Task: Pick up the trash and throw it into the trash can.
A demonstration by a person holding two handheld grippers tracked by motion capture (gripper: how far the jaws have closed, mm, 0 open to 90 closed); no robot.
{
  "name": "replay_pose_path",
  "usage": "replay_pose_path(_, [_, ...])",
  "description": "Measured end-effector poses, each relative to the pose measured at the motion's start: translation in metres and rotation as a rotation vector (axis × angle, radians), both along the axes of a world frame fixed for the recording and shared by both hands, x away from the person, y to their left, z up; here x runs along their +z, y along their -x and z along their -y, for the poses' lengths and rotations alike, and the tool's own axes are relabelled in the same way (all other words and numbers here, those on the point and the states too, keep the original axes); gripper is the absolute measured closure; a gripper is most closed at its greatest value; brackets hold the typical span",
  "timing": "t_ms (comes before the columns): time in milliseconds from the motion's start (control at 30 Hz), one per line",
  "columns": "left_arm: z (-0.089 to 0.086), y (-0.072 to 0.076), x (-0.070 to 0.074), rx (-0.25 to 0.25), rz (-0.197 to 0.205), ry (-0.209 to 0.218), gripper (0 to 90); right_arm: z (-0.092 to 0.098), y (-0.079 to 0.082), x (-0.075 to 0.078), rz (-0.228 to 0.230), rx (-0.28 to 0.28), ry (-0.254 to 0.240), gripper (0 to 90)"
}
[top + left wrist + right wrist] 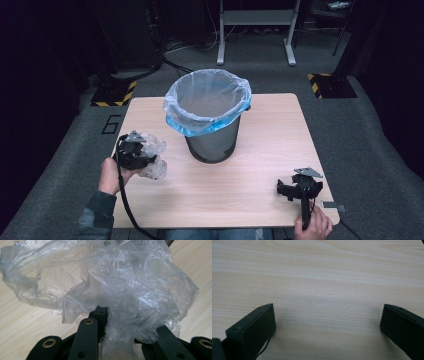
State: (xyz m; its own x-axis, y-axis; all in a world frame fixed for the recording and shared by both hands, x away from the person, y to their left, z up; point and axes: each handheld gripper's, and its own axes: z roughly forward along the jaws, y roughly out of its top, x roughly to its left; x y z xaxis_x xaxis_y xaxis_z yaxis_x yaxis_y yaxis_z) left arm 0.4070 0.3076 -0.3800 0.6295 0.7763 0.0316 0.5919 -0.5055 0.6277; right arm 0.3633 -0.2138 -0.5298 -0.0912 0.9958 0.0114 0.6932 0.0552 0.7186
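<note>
One wooden table (pixel 260 165) carries everything noted here. Largest item on it is the dark mesh waste bin (pixel 212 142), standing upright near the table's middle towards the far edge. A pale blue liner bag (pixel 207 102) is fitted inside it, its top folded over the rim all round, mouth open upward.

Next in size: a crumpled wad of clear plastic film (pixel 152 157), near the table's left edge, to the left of the bin and apart from it. The left gripper (pixel 134 152) has it pinched; in the left gripper view the film (pixel 125 292) billows out ahead of the black jaws, which are drawn close together with a bunched fold clamped between them. Whether the wad's underside touches the table cannot be told.

The right gripper (pixel 287 190) sits low at the near right corner of the table, well apart from the bin and film. In the right gripper view its jaws stand spread wide over bare wood (pixel 319 285), with nothing between them
</note>
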Motion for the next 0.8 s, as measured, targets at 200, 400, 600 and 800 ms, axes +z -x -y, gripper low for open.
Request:
replay_pose_path(200, [0.001, -0.003, 0.01, -0.017, 0.006, 0.004, 73.6, 0.0, 0.0, 0.0, 0.0, 0.0, 0.0, 0.0])
replay_pose_path(400, [-0.002, -0.005, 0.023, -0.024, 0.02, 0.007, 73.7, 0.0, 0.0, 0.0, 0.0, 0.001, 0.0, 0.0])
replay_pose_path(600, [-0.003, -0.007, 0.034, -0.033, 0.027, 0.013, 73.7, 0.0, 0.0, 0.0, 0.0, 0.0, 0.0, 0.0])
replay_pose_path(800, [-0.007, -0.012, 0.043, -0.042, 0.023, 0.015, 73.7, 0.0, 0.0, 0.0, 0.0, 0.001, 0.0, 0.0])
